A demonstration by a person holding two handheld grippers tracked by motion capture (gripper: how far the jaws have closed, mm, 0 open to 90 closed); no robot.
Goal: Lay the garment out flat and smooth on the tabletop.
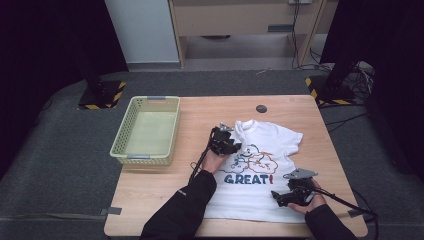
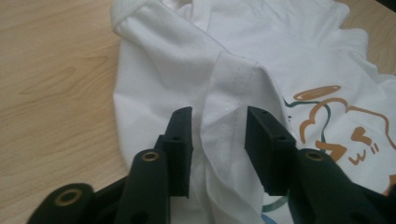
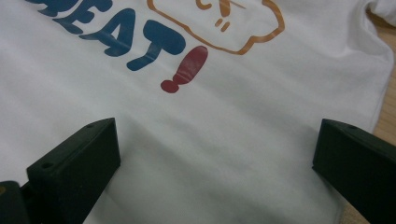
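A white T-shirt (image 1: 260, 165) lies spread on the wooden bench (image 1: 200, 115), print side up, filling the bench's near right part. The left claw (image 1: 231, 145) sits at the shirt's 10 o'clock corner, by the collar and left shoulder. The right claw (image 1: 278, 196) rests over the shirt's 5 o'clock area, near the hem, just below the blue word "GREAT" with its red exclamation mark.

The left gripper view shows what the high view is too small to tell: a raised fold of white fabric (image 2: 224, 126) stands between the left claw (image 2: 218, 144), whose jaws are part-way apart with a gap on either side of the fold, so the pads do not press it. A stitched seam runs along that ridge.

In the right gripper view, the right claw (image 3: 212, 163) stands wide apart with flat, smooth fabric beneath it and nothing gripped; the shirt's edge meets bare wood at 3 o'clock.

The high view adds a pale green basket (image 1: 122, 145) at 9 o'clock of the shirt, well apart from it, on the bench's left edge.
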